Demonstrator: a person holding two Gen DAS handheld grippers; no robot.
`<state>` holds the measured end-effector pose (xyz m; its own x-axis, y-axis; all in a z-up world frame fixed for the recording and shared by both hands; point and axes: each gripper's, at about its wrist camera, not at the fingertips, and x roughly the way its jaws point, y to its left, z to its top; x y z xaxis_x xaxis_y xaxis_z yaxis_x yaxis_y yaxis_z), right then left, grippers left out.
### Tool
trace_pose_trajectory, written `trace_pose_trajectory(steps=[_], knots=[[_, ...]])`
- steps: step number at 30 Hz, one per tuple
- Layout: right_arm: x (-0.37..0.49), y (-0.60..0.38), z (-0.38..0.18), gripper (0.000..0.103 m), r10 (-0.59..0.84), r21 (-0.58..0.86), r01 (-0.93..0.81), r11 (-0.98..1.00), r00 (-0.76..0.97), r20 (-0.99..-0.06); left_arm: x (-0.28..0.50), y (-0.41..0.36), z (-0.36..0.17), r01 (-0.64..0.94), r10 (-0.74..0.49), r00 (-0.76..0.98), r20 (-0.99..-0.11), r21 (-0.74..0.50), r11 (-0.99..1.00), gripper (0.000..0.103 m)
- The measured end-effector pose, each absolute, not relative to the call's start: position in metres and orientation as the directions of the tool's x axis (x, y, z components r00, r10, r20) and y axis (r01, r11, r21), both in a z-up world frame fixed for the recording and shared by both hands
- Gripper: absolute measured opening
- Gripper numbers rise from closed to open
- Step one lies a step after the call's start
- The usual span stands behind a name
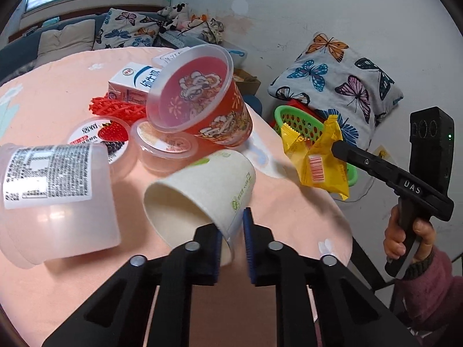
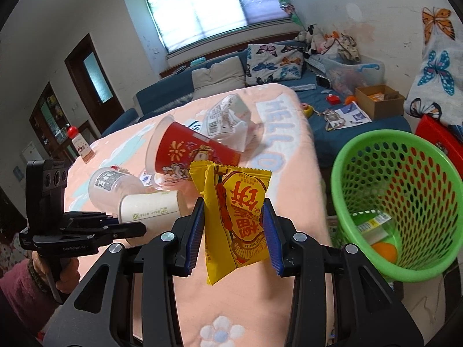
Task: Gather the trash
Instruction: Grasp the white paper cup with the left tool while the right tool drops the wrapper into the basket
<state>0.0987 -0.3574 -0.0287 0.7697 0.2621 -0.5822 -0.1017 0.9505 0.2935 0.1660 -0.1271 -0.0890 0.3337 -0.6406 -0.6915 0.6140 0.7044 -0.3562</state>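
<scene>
Living room, sofa and window behind; the counter (image 2: 251, 297) is covered in a peach cloth and littered with trash. Right gripper (image 2: 235, 232) has its fingers narrowed on a yellow snack wrapper (image 2: 235, 222), held in the air near the counter edge, short of the green basket (image 2: 396, 271), which sits off the counter to the right with a few items already inside. Left gripper (image 1: 230, 245) has its fingers straddling the rim wall of a white paper cup (image 1: 199, 190) lying on its side: one finger inside the mouth, one outside, pads close but I can't tell if they're actually pinching. Red noodle tub (image 1: 202, 98) leans on small yogurt cups (image 1: 165, 147), clear tub (image 1: 55, 199) lies beside. Risks: wrapper is limp and slick, mostly hanging below the pads, so it could slip out on the swing or catch the basket rim and fall to the floor. The cup's thin wall may crumple or pivot out on lift, and dragging it could nudge the leaning red tub off its perch.
</scene>
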Motion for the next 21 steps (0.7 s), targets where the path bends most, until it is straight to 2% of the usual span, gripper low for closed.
trace_pose_trajectory(steps=[1, 13, 21], knots=[[0.097, -0.36, -0.029, 0.04, 0.257, 0.293, -0.096, 0.951, 0.771, -0.582, 0.164, -0.129, -0.089, 0.614, -0.639, 0.335, -0.692, -0.354, 0.705, 0.003], [0.088, -0.382, -0.027, 0.04, 0.201, 0.274, -0.042, 0.961, 0.787, -0.583, 0.134, -0.13, -0.061, 0.642, -0.643, 0.385, -0.662, -0.308, 0.702, 0.003], [0.099, -0.432, -0.031, 0.04, 0.087, 0.219, 0.065, 0.973, 0.78, -0.619, 0.123, -0.144, -0.029, 0.69, -0.674, 0.395, -0.625, -0.282, 0.666, 0.003]])
